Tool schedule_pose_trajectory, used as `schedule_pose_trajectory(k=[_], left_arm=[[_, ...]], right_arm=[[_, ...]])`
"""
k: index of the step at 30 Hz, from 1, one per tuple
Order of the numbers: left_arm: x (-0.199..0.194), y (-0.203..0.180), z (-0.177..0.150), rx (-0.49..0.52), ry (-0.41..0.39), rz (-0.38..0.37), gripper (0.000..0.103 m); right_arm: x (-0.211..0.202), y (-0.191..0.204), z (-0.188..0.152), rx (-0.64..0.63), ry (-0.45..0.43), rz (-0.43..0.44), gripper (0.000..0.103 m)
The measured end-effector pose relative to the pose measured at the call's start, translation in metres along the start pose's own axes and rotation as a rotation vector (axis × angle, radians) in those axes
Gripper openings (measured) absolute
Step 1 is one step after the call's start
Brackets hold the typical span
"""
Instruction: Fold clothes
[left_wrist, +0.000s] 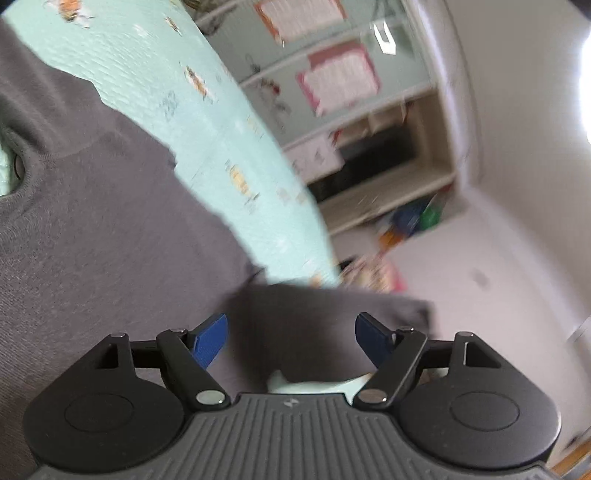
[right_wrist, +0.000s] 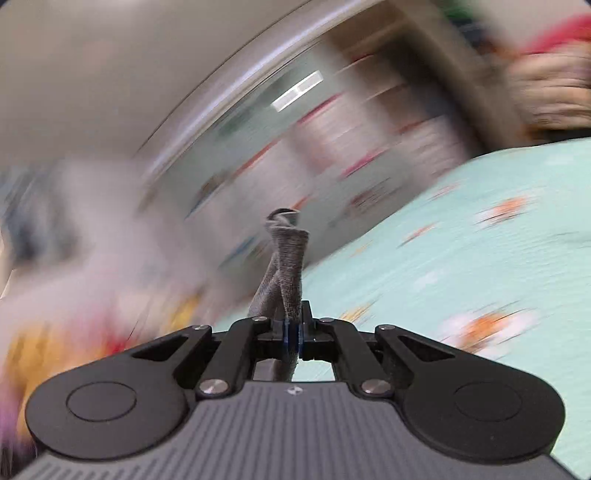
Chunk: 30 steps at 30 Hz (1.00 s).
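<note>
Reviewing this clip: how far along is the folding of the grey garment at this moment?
Early. Done: little; the grey garment lies mostly spread on the mint bedspread, neckline visible, no finished fold showing. In hand: the right gripper is shut on a bunched grey strip of fabric; the left gripper is open over a garment edge. Left: the folds themselves.

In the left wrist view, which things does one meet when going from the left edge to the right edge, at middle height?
Grey garment → mint patterned bedsheet → white shelf unit → plain wall.
</note>
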<state>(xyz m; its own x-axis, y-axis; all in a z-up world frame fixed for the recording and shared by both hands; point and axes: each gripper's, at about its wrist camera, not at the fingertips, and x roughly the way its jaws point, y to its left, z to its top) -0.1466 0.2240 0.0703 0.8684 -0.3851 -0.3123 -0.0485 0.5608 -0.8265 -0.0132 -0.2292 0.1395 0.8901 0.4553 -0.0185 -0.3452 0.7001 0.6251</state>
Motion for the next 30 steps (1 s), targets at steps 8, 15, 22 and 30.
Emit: schedule_pose_trajectory(k=[8,15,22,30], left_arm=[[0.064,0.032,-0.043,0.218,0.086,0.167,0.081],[0.065,0.028,-0.044,0.273,0.099,0.198,0.081],[0.072,0.001,-0.048,0.394,0.121,0.301,0.082],[0.082,-0.002,-0.054,0.47,0.129,0.314,0.088]], right_arm=[[-0.017,-0.138,0.005,-0.039,0.004,-0.404,0.003],[-0.003,-0.163,0.006,-0.045,0.029,-0.424,0.003],[-0.016,-0.193,-0.02,0.1,0.064,-0.525,0.009],[-0.068,-0.233,-0.027,0.412,-0.003,-0.483,0.002]])
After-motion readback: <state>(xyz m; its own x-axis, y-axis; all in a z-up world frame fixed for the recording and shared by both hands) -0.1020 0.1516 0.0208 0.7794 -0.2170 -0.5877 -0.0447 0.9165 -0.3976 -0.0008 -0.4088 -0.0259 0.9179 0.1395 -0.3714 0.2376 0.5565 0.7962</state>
